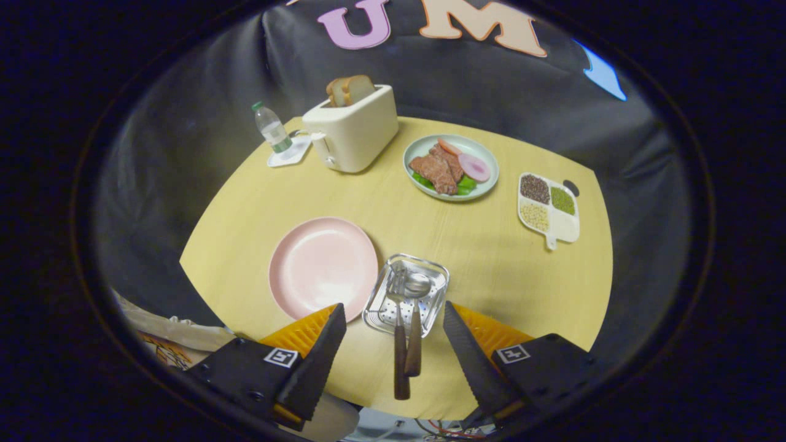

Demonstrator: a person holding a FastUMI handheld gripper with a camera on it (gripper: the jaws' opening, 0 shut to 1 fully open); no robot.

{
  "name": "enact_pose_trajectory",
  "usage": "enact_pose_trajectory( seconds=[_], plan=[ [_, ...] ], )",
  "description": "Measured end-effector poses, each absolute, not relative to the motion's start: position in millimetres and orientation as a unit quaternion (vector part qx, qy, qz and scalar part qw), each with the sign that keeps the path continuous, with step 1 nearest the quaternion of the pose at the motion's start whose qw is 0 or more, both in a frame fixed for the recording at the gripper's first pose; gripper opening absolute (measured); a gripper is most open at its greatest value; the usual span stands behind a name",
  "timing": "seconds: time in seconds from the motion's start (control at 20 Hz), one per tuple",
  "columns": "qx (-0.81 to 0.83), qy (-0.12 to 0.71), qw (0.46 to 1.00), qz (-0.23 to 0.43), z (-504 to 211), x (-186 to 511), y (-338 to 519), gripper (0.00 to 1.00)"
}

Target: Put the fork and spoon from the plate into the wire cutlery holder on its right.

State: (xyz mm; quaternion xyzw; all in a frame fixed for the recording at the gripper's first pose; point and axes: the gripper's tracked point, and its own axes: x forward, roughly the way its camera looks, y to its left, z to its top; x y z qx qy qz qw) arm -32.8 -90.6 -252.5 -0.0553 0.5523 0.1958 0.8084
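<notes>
Between your tool's (393, 344) spread fingers, which grip nothing, the fork (399, 331) and spoon (416, 319) lie side by side in the wire cutlery holder (430, 270), handles jutting toward you, just right of the bare pink plate (322, 264) on the surface (491, 258).

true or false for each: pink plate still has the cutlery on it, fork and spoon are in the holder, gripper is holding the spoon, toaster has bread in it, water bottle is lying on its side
1. The pink plate has the cutlery on it. False: it is bare.
2. The fork and spoon lie with their heads in the wire cutlery holder. True; their brown handles stick out over its near rim.
3. The gripper is holding the spoon. False: its fingers are spread wide on either side of the handles, touching neither.
4. The toaster has bread in it. True.
5. The water bottle is lying on its side. False: it stands upright on a small white tray beside the toaster.
</notes>
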Motion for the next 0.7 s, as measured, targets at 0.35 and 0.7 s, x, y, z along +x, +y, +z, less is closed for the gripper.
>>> enact_pose_trajectory(
  seconds=[0.35, 0.7],
  plan=[
    [-0.025, 0.466, 0.865, 0.184, -231.5, -45.0, -33.6, 1.00],
    [-0.012, 0.330, 0.932, 0.151, -192.3, -34.9, 16.9, 1.00]
  ],
)
